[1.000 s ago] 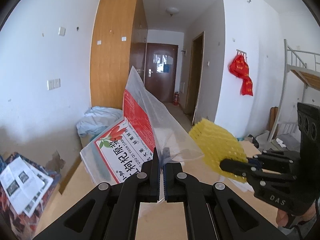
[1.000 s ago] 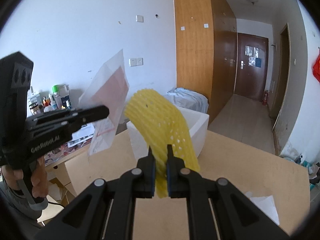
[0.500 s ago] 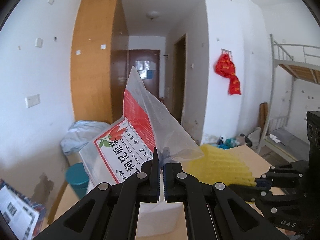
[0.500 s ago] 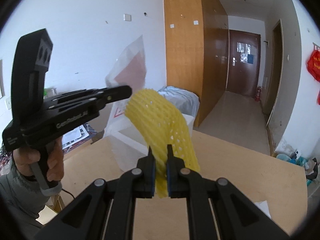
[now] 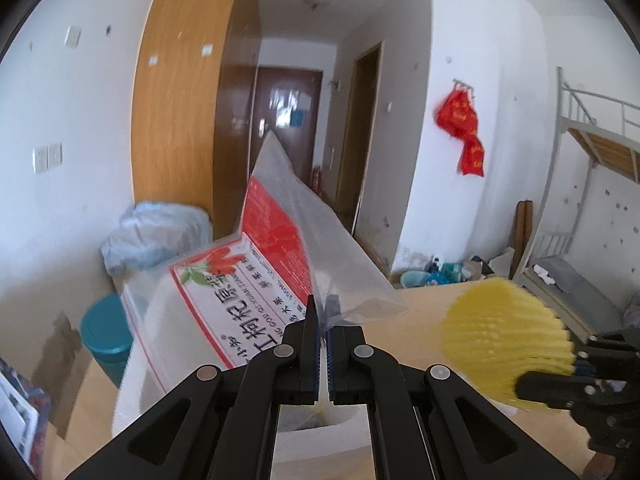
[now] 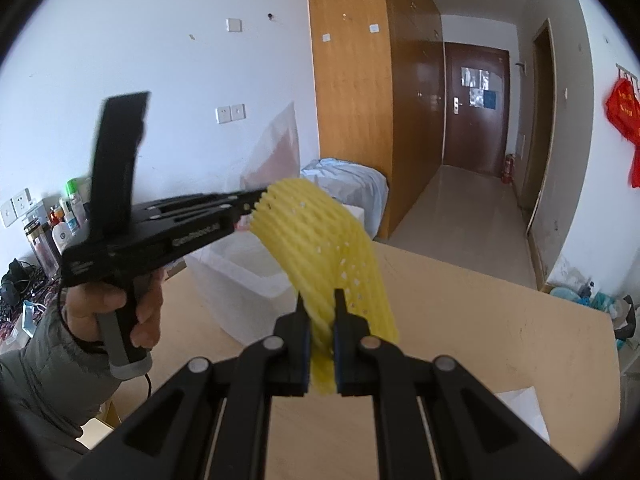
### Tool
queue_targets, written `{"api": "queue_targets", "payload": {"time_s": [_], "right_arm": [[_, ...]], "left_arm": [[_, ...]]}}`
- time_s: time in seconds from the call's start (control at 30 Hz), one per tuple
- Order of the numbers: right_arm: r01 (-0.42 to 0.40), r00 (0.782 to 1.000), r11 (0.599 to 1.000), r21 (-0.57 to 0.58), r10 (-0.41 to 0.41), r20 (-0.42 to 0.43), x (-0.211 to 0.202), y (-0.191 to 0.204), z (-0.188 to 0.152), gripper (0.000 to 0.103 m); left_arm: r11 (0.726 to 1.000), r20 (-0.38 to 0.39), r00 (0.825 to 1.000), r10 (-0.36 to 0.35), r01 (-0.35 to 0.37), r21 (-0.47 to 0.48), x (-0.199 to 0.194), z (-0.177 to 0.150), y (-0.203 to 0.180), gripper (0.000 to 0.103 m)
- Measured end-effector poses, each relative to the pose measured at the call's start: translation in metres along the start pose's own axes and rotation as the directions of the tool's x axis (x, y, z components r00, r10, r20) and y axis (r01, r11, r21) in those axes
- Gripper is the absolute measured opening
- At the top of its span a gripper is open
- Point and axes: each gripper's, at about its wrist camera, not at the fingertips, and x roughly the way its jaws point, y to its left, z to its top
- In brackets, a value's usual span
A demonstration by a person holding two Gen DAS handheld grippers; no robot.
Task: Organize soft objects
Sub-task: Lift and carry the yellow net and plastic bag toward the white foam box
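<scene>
Left gripper point(image 5: 323, 320): jaws pinched together on the corner of a clear plastic bag point(image 5: 280, 264), crinkly film with a red-and-white printed label (Chinese characters, a red flower). The bag stands stiffly up from the jaws into the middle of the left wrist frame. Under it, at lower centre, I see a white foam box point(image 5: 320, 440), matte, thick-walled, open-topped.

Right gripper point(image 6: 319, 308): clamped on a yellow foam net sleeve point(image 6: 320, 248), a ribbed mesh with small diamond holes, arching up and leftward from the jaws in the right wrist frame. In the left wrist view the same sleeve point(image 5: 504, 340) fans out at lower right, slightly blurred.

Both bag and sleeve are held above a pale wooden table point(image 6: 500, 340), smooth and matte. The foam box point(image 6: 248, 272) sits on it left of centre. A hand point(image 6: 116, 312) in a grey sleeve grips the left tool's handle, lower left.
</scene>
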Motion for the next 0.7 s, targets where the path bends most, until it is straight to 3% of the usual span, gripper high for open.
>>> {"api": "queue_targets", "payload": {"time_s": [0.1,0.2,0.3,0.43,0.5,0.53,0.57,0.6,0.63,0.7], "right_arm": [[0.001,1.0,1.0,0.001,-0.001,-0.004,0.004,0.001,0.006,0.011],[0.0,1.0,1.0,0.004,0.0,-0.006,0.005,0.001,0.006,0.011],[0.002,1.0,1.0,0.005,-0.002,-0.011,0.007,0.0,0.008,0.011],[0.002,1.0,1.0,0.008,-0.002,-0.009,0.008,-0.001,0.008,0.011],[0.002,1.0,1.0,0.009,-0.002,-0.011,0.008,-0.001,0.007,0.011],[0.001,1.0,1.0,0.01,-0.001,-0.011,0.008,-0.001,0.006,0.011],[0.001,1.0,1.0,0.01,0.0,-0.011,0.008,-0.001,0.007,0.011],[-0.001,1.0,1.0,0.009,0.001,-0.011,0.008,-0.001,0.007,0.011],[-0.002,1.0,1.0,0.008,0.002,-0.011,0.008,0.0,0.006,0.011],[-0.002,1.0,1.0,0.007,0.002,-0.012,0.008,0.0,0.006,0.011]], "left_arm": [[0.999,-0.07,0.997,0.019,-0.021,-0.025,0.016,-0.004,0.007,0.002],[0.996,-0.131,0.991,-0.011,-0.001,-0.084,0.031,-0.008,0.017,0.002],[0.995,-0.162,0.986,0.026,-0.04,-0.087,0.038,-0.012,0.018,0.002],[0.996,-0.128,0.99,0.064,-0.071,-0.052,0.029,-0.011,0.012,0.004],[0.996,-0.139,0.988,0.07,-0.077,-0.045,0.027,-0.012,0.01,0.013],[0.996,-0.145,0.987,0.064,-0.072,-0.049,0.024,-0.014,0.009,0.025],[0.996,-0.142,0.988,0.065,-0.073,-0.048,0.022,-0.014,0.008,0.047],[0.996,-0.132,0.989,0.067,-0.073,-0.045,0.017,-0.014,0.007,0.059],[0.997,-0.113,0.991,0.065,-0.071,-0.044,0.012,-0.015,0.007,0.078],[0.997,-0.043,0.997,0.064,-0.066,-0.043,-0.004,-0.016,0.005,0.082]]}}
